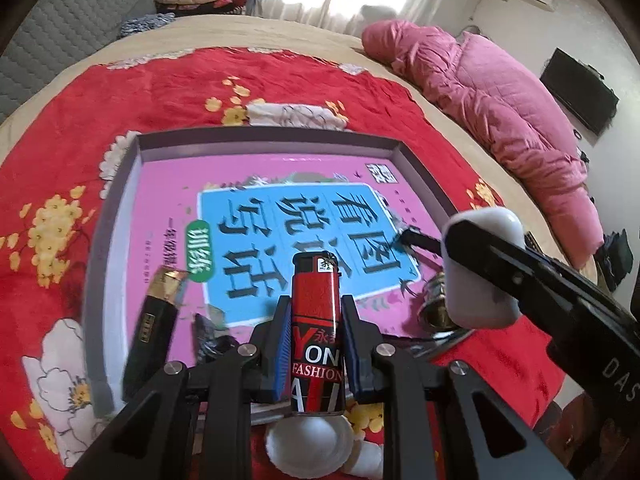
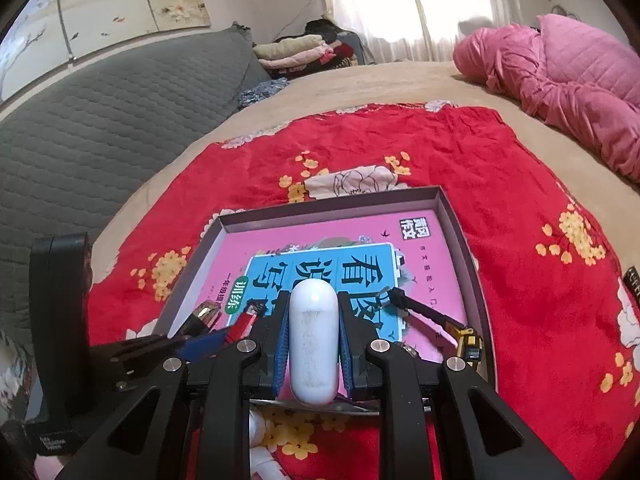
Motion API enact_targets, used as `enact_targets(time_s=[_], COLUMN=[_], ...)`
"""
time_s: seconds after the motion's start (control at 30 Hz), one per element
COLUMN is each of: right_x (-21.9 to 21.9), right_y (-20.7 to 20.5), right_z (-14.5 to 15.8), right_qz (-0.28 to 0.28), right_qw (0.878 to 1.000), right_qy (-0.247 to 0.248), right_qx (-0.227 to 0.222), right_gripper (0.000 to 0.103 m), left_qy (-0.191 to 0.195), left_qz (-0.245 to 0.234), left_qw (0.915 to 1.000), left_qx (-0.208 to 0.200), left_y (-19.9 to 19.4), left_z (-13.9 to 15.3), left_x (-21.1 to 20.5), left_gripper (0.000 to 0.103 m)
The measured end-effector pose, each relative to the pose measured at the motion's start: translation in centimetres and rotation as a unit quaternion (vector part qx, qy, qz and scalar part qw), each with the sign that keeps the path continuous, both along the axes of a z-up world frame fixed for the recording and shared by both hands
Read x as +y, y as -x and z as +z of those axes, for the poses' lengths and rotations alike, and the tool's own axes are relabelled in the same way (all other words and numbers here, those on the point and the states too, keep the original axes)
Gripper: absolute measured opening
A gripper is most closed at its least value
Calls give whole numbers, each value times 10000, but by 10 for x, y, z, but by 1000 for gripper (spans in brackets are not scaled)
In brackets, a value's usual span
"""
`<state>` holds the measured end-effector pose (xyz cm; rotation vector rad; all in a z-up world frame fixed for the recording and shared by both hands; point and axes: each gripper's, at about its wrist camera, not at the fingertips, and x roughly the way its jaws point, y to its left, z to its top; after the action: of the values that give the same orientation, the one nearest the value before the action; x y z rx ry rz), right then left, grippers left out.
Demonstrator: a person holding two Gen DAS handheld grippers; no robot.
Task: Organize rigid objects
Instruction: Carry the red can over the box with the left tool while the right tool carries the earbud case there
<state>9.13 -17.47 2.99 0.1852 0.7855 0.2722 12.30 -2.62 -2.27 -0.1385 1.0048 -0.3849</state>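
Red bedspread [image 1: 280, 80] surrounds tray [image 1: 260, 140]; jaws clamp lighter [image 1: 316, 320], white case [image 2: 313, 340].

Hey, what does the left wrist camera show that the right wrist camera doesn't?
Only the left wrist view shows the printed face of the red lighter clamped in the left gripper, a white dish below it, and a wall screen. Only the right wrist view shows the yellow toy excavator and the painted wall panel. Both show the grey tray holding the pink book, the black and gold tube, the white case in the right gripper, and the red floral cloth.
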Motion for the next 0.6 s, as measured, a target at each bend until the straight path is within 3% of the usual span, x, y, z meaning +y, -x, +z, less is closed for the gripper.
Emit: enact_targets(time_s=[0.2,0.6], right_x=[2,10], right_y=[-2,-9], right_z=[-5,-17], right_qz=[33,81], right_qw=[10000,9997], right_qy=[8,36], right_qx=[69,211], right_gripper=[22,22], left_qy=[-82,-230], left_qz=[-198,-111], left_qw=[9998,9995], left_qx=[46,162], left_y=[2,-1], left_z=[-6,-16], left_x=[-8,-1], left_gripper=[23,23])
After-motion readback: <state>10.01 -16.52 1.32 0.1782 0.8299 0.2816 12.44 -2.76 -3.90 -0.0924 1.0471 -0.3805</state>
